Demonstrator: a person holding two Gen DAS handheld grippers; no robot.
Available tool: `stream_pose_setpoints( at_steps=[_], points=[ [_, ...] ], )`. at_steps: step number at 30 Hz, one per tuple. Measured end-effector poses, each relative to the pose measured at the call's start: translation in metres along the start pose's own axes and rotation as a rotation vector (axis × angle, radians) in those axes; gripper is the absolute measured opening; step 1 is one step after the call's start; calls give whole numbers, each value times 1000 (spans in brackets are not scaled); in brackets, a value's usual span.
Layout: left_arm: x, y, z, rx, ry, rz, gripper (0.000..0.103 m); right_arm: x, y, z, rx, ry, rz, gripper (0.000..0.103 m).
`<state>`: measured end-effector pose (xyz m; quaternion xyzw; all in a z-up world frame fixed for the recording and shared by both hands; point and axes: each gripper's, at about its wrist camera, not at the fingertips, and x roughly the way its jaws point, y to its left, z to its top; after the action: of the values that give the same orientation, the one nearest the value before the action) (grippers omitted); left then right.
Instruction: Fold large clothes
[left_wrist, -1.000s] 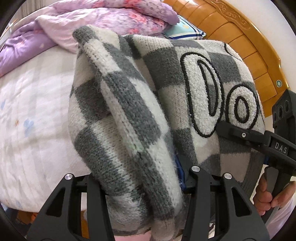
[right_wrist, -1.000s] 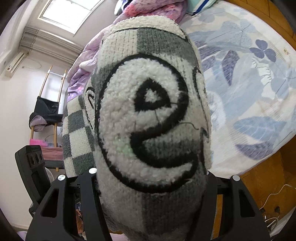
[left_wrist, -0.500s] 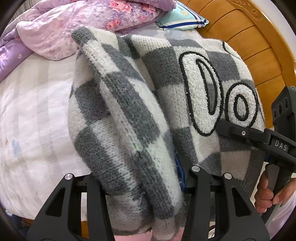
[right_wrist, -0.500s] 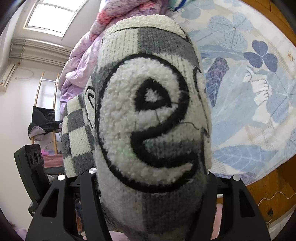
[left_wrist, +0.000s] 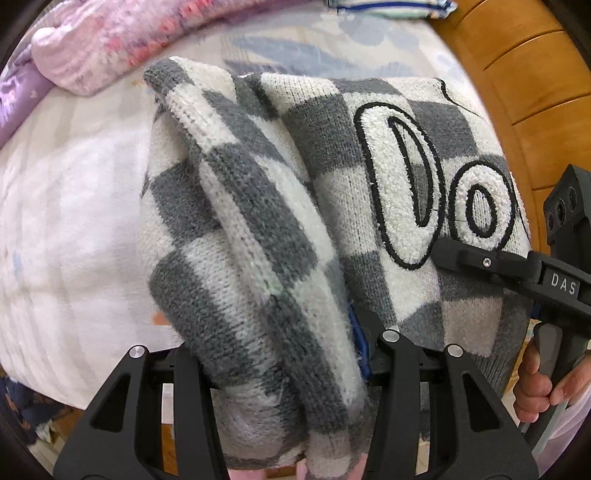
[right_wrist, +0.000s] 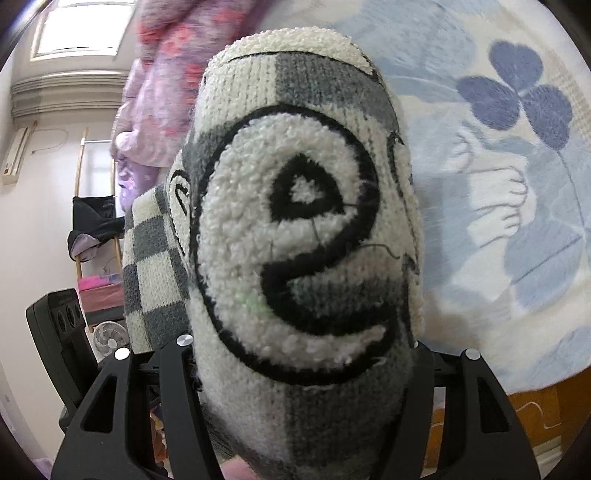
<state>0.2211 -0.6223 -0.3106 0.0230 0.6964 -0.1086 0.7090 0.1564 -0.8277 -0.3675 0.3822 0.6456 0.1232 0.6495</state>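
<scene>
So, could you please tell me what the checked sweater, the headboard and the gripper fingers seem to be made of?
Sweater: chunky knit yarn, probably wool or acrylic, ribbed stitches showing; its letters look like fluffy looped pile outlined in black.
Headboard: varnished wood, orange-brown and glossy, with panel grooves.
Fingers: matte black, likely moulded or printed plastic, with silver screw heads.

A grey-and-white checked knit sweater (left_wrist: 258, 229) with fleecy black-outlined letters hangs bunched above the bed.
</scene>
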Motion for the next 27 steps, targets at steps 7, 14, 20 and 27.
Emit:
stream_pose_setpoints(
  at_steps=[7, 14, 20, 27],
  points=[
    [78, -83, 31, 194, 46, 124, 46, 19, -72, 43, 6, 31, -96, 58],
    [139, -75, 33, 175, 159, 236, 52, 27, -120, 48, -37, 16, -99, 73],
    [164, -20, 23, 75, 219, 173, 71, 30, -137, 40, -47, 0, -177, 96],
    [120, -9, 26, 159, 211, 260, 78, -30, -107, 22, 12, -106, -365, 95]
  ],
)
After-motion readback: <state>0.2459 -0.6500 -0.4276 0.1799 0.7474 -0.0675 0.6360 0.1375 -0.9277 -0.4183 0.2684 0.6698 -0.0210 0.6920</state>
